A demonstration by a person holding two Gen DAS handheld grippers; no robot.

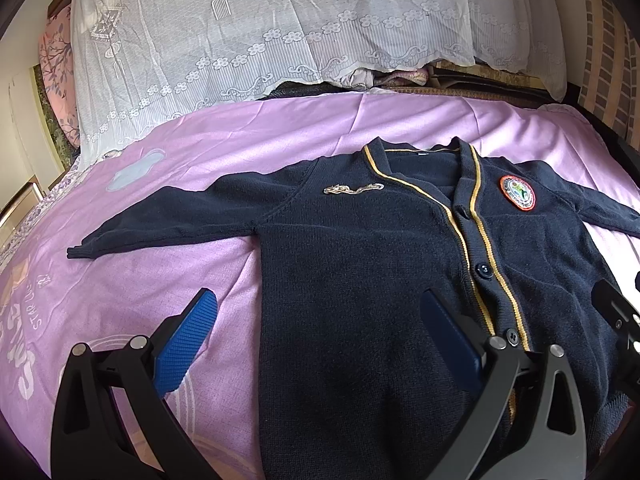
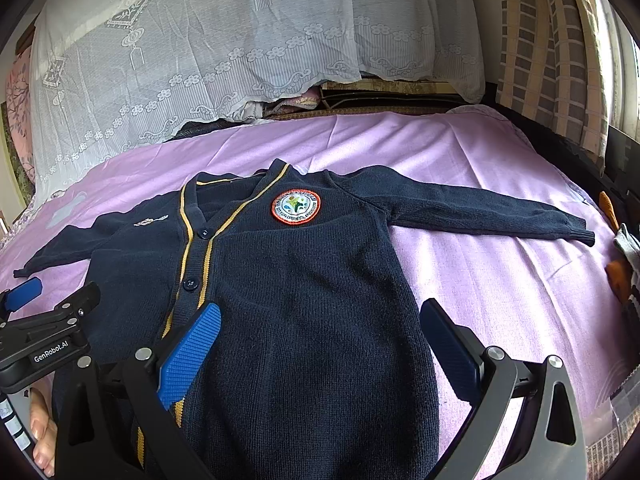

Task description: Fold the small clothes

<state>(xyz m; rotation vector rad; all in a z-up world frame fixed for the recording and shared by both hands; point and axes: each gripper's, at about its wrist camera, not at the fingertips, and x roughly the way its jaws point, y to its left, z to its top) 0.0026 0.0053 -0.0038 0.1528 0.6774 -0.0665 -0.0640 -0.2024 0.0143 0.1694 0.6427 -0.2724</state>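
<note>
Cardigan: a small dark blue cardigan (image 1: 360,272) lies flat on the bed, front side up, with both sleeves stretched out to the sides.
Trim: a yellow stripe (image 1: 476,216) runs down each front edge, beside dark buttons (image 1: 483,270).
Badge: a round badge (image 2: 296,208) with an orange rim sits on one side of the chest.
Small mark: a little pale stitched shape (image 1: 352,189) sits on the other side of the chest.
Bed: the bed has a purple sheet (image 1: 180,264) with pale pictures and letters on it.
Lace cloth: a white lace cloth (image 1: 248,36) covers a big pile at the far end of the bed.
Left gripper: the left gripper (image 1: 320,340) hangs over the bottom part of the cardigan; its blue fingers (image 1: 182,344) are wide apart and hold nothing.
Right gripper: the right gripper (image 2: 320,344) hangs over the other bottom half; its fingers (image 2: 188,360) are wide apart too, with nothing in them.
Hand: part of a hand (image 2: 42,432) shows at the lower left edge of the right wrist view.
Containers: no box or basket can be made out; a few orange and grey things (image 2: 622,268) lie at the bed's right edge, too cut off to tell what they are.
</note>
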